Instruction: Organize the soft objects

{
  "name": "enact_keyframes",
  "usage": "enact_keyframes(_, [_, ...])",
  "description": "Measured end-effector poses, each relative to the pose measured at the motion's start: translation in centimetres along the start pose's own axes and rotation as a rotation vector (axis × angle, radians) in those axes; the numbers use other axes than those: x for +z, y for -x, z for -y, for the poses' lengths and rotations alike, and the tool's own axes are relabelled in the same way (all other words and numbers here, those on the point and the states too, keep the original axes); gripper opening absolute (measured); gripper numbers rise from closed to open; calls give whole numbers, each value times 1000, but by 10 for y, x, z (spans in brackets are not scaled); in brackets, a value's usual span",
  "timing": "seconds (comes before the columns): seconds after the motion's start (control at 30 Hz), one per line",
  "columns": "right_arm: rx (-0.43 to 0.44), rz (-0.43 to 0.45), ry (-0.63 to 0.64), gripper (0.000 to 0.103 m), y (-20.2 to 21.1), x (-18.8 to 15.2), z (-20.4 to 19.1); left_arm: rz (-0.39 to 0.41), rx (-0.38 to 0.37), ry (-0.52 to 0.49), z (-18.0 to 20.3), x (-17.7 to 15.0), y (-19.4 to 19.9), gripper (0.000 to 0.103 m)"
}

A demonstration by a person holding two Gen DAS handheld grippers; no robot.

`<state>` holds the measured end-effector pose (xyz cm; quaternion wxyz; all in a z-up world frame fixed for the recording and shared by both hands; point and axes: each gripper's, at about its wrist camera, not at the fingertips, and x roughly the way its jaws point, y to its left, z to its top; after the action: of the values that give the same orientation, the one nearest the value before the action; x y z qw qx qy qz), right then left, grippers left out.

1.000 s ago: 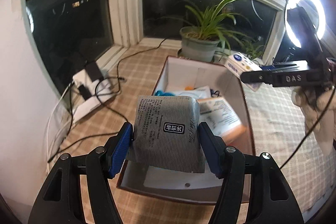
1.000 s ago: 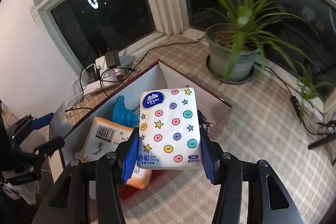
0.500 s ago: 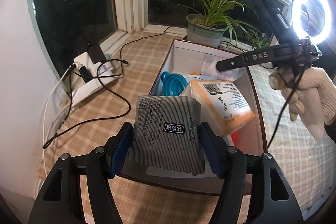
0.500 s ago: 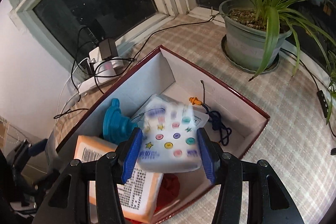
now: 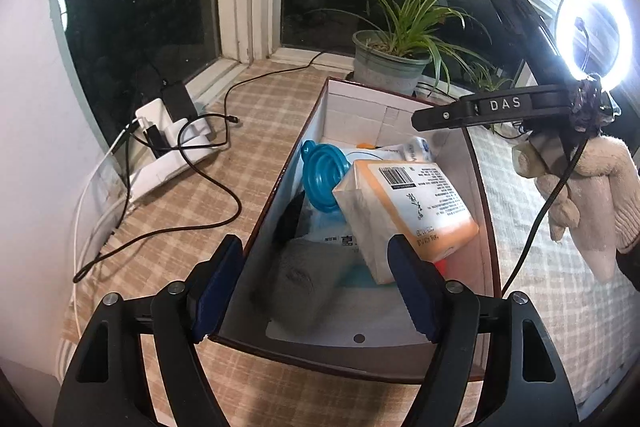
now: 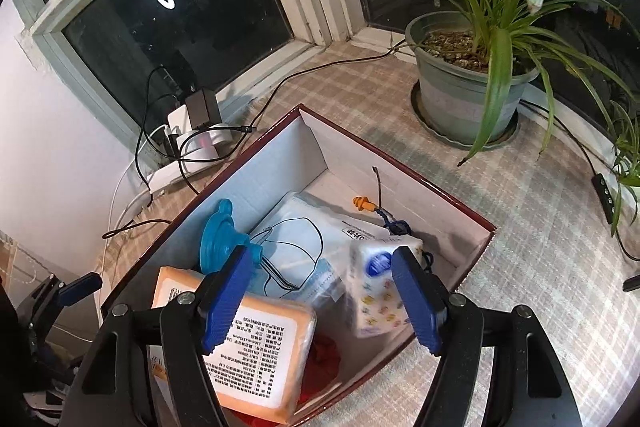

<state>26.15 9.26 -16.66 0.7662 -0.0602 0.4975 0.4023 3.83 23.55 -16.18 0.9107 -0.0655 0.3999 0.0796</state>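
your left hand-held gripper (image 5: 316, 283) hangs over the near end of the box (image 5: 486, 227), its jaws spreading wider with nothing pressed between the blue pads. the grey striped pack (image 5: 298, 281) lies below them on the box floor, blurred, apart from both pads. beside it the orange tissue pack (image 5: 404, 211) leans tilted, barcode side up, with the teal funnel (image 5: 320, 175) behind it against the left wall.

your right hand-held gripper (image 6: 328, 295) is above the same box (image 6: 460, 195), its jaws also opening. the spotted tissue pack (image 6: 378, 291) sits between the pads but clear of them, blurred, standing on end inside the box by the right wall. next to it lies the bag of face masks (image 6: 304, 235), and the orange earplug on its dark cord (image 6: 362, 204) rests toward the far corner. something red (image 6: 324, 351) shows under the orange pack.

the box stands on the counter (image 6: 540, 235), which wears a checked cloth. a potted plant (image 6: 468, 95) is beyond the box near the window, and a power strip with chargers (image 6: 192, 143) sits at the left by the sill. in the left view your gloved right hand (image 5: 588, 187) holds its gripper under a ring light (image 5: 592, 31).
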Motion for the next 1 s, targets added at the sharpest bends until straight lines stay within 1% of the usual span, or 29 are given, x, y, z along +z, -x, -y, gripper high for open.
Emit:
enact_keyframes(0.27, [-12, 17, 9, 68, 11, -4, -2, 10, 7, 20, -2, -1, 6, 75])
enact_keyframes(0.53, [-27, 46, 24, 68, 34, -20, -8, 22, 11, 31, 4, -5, 23, 75])
enact_keyframes(0.73, [-38, 81, 39, 68, 62, -42, -14, 49, 20, 48, 15, -10, 45, 75])
enact_keyframes(1.0, [-58, 131, 77, 68, 106, -85, -21, 97, 53, 48, 43, -17, 79, 75])
